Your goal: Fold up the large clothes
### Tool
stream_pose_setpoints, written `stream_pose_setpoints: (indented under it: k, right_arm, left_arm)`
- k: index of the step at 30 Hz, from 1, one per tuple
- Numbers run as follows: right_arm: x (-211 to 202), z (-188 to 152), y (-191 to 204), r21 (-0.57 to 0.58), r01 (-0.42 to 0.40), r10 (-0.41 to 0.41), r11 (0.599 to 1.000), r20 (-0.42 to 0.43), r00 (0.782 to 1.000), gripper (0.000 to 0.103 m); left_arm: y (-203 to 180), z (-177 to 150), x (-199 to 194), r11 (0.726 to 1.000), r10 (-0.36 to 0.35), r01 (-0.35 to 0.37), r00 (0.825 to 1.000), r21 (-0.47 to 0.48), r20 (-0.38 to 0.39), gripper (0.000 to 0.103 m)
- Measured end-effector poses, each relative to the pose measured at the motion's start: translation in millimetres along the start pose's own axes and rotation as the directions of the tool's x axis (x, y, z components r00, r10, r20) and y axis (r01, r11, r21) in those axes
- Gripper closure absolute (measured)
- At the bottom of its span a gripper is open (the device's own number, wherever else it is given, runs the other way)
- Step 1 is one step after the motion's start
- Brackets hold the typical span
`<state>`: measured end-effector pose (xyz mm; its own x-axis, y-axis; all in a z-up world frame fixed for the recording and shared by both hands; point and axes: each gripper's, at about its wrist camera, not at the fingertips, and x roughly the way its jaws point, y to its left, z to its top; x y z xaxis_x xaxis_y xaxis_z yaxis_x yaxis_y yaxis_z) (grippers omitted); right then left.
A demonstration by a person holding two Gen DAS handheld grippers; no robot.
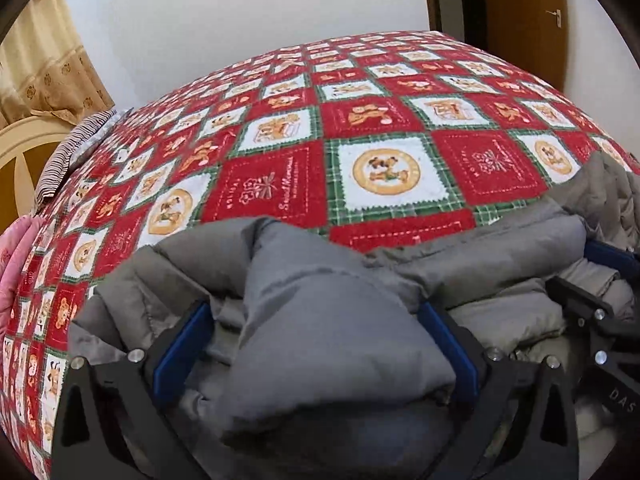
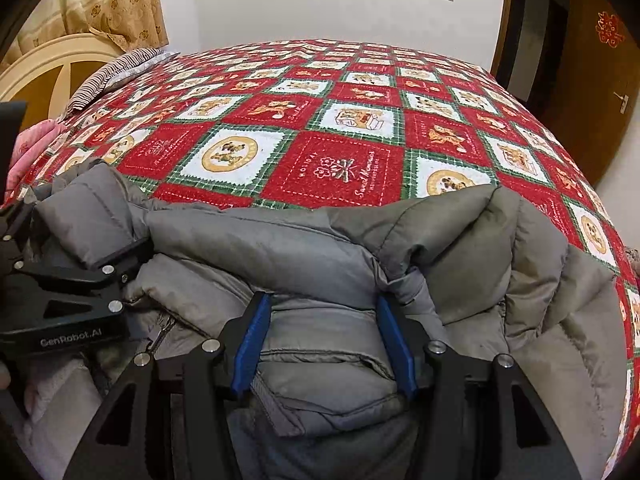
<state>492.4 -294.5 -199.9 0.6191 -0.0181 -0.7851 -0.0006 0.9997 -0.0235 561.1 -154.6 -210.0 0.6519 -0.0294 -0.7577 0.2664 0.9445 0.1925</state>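
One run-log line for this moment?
stage: fold under way | left gripper: shut on jacket | right gripper: shut on jacket | surface: bedspread

A grey quilted puffer jacket point(image 2: 304, 248) was seen bunched at the near edge of a bed, its padded panels creased and heaped in thick folds. One bulky fold point(image 1: 320, 320) was raised and draped forward; a zipper was visible low on the left of the right wrist view.
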Motion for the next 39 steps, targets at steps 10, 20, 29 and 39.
stream_pose_setpoints:
  k: [10, 20, 29, 39]
  right_arm:
    - [-0.4, 1.0, 2.2, -0.010, 0.010, -0.010, 1.000, -0.003, 1.000, 0.047]
    - [1.9, 2.0, 3.8, -0.018, 0.020, -0.020, 1.000, -0.006, 1.000, 0.046]
    - [2.3, 2.1, 3.3, -0.017, 0.019, -0.019, 1.000, -0.007, 1.000, 0.046]
    - [4.1, 2.1, 4.9, -0.024, 0.025, -0.026, 0.999, -0.013, 1.000, 0.046]
  left_arm:
    - [-8.9, -2.3, 2.5, 0.999, 0.034, -0.034, 0.999, 0.029, 0.004, 0.000]
    - [-6.8, -3.3, 4.0, 0.999, 0.025, -0.025, 1.000, 0.022, 0.006, 0.000]
    - [-6.4, -3.1, 4.5, 0.999, 0.024, -0.024, 1.000, 0.021, 0.006, 0.000]
    - [-7.4, -3.1, 4.8, 0.999, 0.030, -0.030, 1.000, 0.027, 0.007, 0.000]
